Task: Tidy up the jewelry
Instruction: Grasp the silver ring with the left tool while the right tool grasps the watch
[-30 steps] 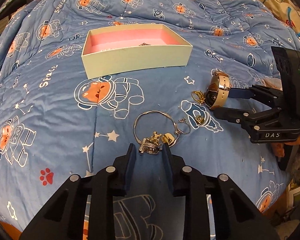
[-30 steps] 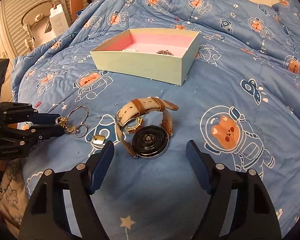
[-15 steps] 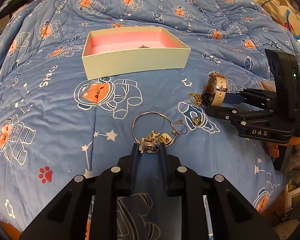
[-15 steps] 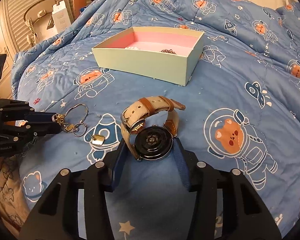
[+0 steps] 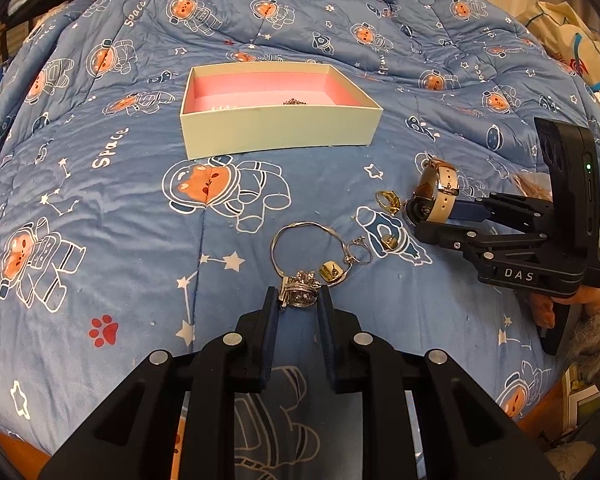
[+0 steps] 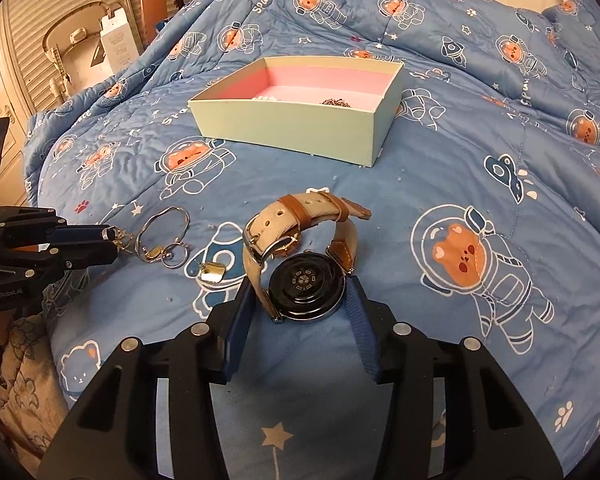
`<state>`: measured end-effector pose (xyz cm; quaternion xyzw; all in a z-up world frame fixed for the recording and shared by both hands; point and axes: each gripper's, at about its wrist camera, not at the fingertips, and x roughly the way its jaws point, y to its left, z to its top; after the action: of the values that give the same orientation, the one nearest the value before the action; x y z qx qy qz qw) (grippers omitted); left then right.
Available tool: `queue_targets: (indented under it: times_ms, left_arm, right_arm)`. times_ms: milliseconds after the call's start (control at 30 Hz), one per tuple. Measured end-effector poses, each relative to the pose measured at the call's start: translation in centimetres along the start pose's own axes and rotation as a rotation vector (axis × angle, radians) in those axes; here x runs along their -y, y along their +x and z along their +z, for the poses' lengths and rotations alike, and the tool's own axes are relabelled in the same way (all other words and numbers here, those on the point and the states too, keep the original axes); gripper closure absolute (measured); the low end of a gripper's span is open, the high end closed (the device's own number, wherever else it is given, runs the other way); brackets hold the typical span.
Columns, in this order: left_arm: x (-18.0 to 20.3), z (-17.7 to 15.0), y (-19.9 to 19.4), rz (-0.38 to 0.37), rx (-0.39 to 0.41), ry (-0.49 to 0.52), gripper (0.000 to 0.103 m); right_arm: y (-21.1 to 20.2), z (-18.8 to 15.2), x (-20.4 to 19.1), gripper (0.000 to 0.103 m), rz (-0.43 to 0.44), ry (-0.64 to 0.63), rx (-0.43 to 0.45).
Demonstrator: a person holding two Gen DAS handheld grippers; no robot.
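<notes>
A pale green box with a pink lining [image 5: 278, 132] [image 6: 296, 128] sits on the blue bedspread; a small dark trinket [image 6: 335, 102] lies inside. My left gripper [image 5: 299, 299] is shut on a silver crown-shaped charm [image 5: 300, 294] joined to a silver bangle [image 5: 306, 230]. My right gripper [image 6: 300, 292] is shut on a watch [image 6: 306, 286] with a beige and brown strap, held by its round case. In the left wrist view the watch [image 5: 436, 192] shows at the right. A gold ring [image 5: 387, 200] and small gold pieces [image 5: 390, 242] lie between the two.
The quilted blue bedspread [image 5: 100, 220] covers the whole surface. A small gold piece [image 6: 213, 271] lies left of the watch. A folded chair and a white carton [image 6: 116, 46] stand beyond the bed's left side. Bags [image 5: 572, 44] lie at the far right.
Both grippers closed: the left onto the crown charm, the right onto the watch case. The watch now stands tilted up off the bedspread.
</notes>
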<state>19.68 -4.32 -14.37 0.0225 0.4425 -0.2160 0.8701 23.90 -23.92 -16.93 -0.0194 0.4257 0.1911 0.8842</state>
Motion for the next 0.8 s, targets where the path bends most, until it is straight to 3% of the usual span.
queue_targets:
  times_ms: [333,800]
  left_arm:
    - [-1.5,-0.4,-1.7,-0.003,0.03,-0.063,0.084]
    - [-0.7,-0.2,-4.4,0.027,0.088,-0.059,0.084]
  right_arm:
    - [-1.5,-1.1,-1.3,0.056,0.02,0.005,-0.004]
    - [-4.2,-0.7,-3.5,0.056,0.077,-0.005,0.04]
